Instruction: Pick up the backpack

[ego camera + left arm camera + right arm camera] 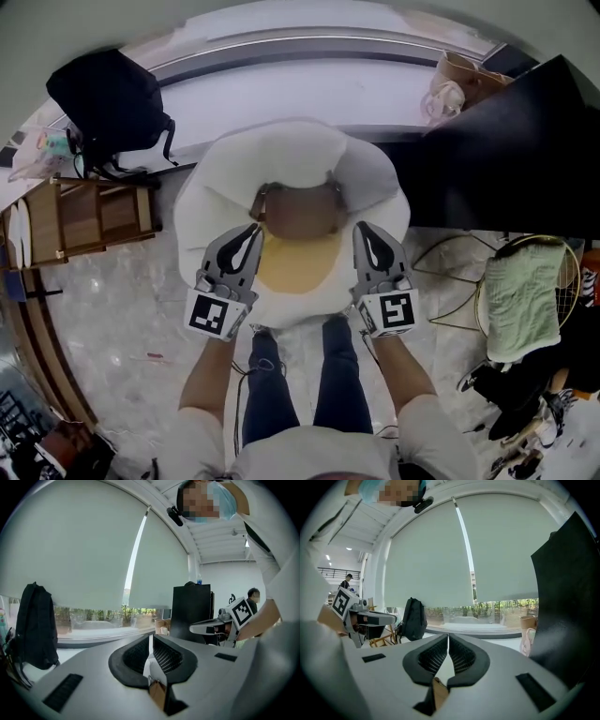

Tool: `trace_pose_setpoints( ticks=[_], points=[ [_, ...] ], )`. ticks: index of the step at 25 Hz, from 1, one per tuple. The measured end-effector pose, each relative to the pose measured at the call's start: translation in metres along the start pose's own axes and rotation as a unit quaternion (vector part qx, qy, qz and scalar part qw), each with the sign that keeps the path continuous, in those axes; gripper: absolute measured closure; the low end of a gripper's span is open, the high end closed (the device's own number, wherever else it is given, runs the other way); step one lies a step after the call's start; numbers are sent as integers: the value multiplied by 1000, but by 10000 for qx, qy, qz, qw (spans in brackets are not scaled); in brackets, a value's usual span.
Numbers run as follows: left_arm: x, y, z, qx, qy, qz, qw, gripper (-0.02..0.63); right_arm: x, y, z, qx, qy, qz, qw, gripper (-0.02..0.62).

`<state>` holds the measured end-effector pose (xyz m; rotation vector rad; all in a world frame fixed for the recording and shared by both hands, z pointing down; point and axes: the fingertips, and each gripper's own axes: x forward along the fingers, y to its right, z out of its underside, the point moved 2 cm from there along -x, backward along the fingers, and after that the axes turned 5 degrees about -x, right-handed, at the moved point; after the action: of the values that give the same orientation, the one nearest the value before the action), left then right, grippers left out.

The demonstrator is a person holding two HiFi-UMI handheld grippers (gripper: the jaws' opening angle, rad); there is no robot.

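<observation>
A puffy white backpack (291,164) with a brown top handle (298,208) and a yellow panel hangs in front of the person's legs in the head view. My left gripper (251,232) is shut on its left side next to the handle. My right gripper (362,231) is shut on its right side. In the left gripper view the left gripper (151,643) pinches white cloth and a brown strap piece (157,692). The right gripper (448,641) likewise pinches white cloth and a brown tab (439,692). The bag hides the fingertips in the head view.
A black backpack (108,103) rests on a wooden chair (89,216) at the upper left, also seen as the black backpack (35,625) in the left gripper view. A black panel (506,150) stands at the right, a paper bag (459,82) behind it, a wire chair with a green towel (520,295) nearer.
</observation>
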<state>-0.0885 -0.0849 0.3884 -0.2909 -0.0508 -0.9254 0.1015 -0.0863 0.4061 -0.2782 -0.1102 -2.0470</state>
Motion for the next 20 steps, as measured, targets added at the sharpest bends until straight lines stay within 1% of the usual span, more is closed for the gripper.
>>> trace_pose_setpoints(
  ticks=[3,8,13,15,17,20],
  points=[
    [3,-5,20,73,-87,19,9999,560,10,1,19,-13,-16,-34,10000,565],
    [13,-22,40,10,-67,-102,9999,560,28,3,44,-73,-43,-116,9999,565],
    [26,-31,65,47,-88,-111,9999,560,43,6,74,-38,-114,-183,9998,565],
    [31,-35,78,62,-79,-120,9999,560,50,8,90,-136,-171,-198,9996,565],
    [34,-42,93,-3,-122,-154,9998,560,57,9,107,-251,-267,-226,9991,565],
    [38,-57,115,-170,-198,-259,9993,560,70,8,134,-265,-444,-255,9983,565]
  ],
)
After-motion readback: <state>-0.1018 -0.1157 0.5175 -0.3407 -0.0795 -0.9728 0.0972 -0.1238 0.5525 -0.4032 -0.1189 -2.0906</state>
